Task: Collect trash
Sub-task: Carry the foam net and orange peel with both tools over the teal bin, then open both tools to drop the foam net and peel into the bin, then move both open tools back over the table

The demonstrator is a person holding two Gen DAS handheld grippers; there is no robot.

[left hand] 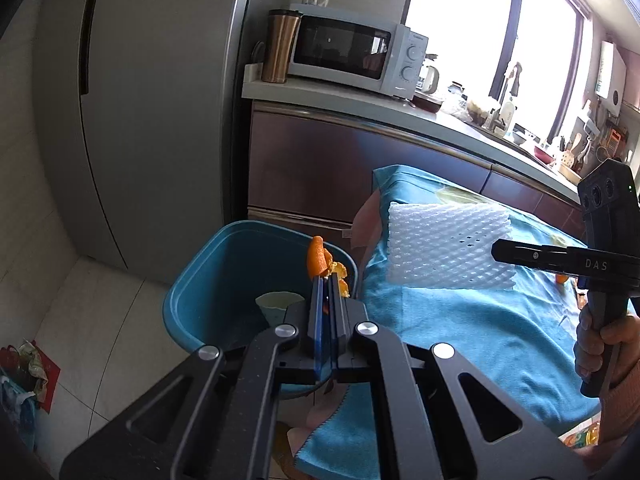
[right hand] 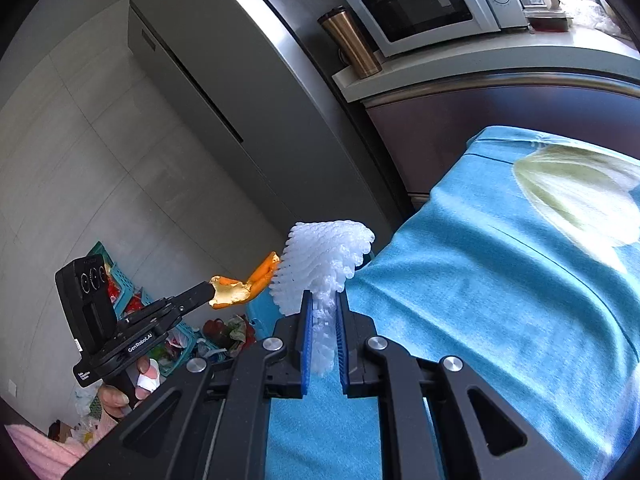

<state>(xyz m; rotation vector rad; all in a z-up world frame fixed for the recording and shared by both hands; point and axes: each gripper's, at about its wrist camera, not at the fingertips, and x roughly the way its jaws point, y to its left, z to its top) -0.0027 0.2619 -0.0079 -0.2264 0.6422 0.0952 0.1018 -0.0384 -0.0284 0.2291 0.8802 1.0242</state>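
1. Right now, the left gripper [left hand: 325, 280] has its fingers pressed tight on a curl of orange peel [left hand: 318, 258], held above the rim of the blue bin [left hand: 200, 276] that stands on the floor beside the worktop.
2. Meanwhile the right gripper [right hand: 323, 312] has its fingers clamped on a white foam fruit net [right hand: 324, 264], lifted over the worktop's blue cloth [right hand: 480, 280].
3. Only an edge of the peel is pinched, so it looks liable to tear and drop early.
4. The peel hangs near the bin's rim; released there, it could land on the floor tiles.
5. The springy foam net could slip out, or brush the peel, since the two nearly touch in the right wrist view.
6. A small orange scrap [left hand: 561, 278] lies on the cloth and could be overlooked.
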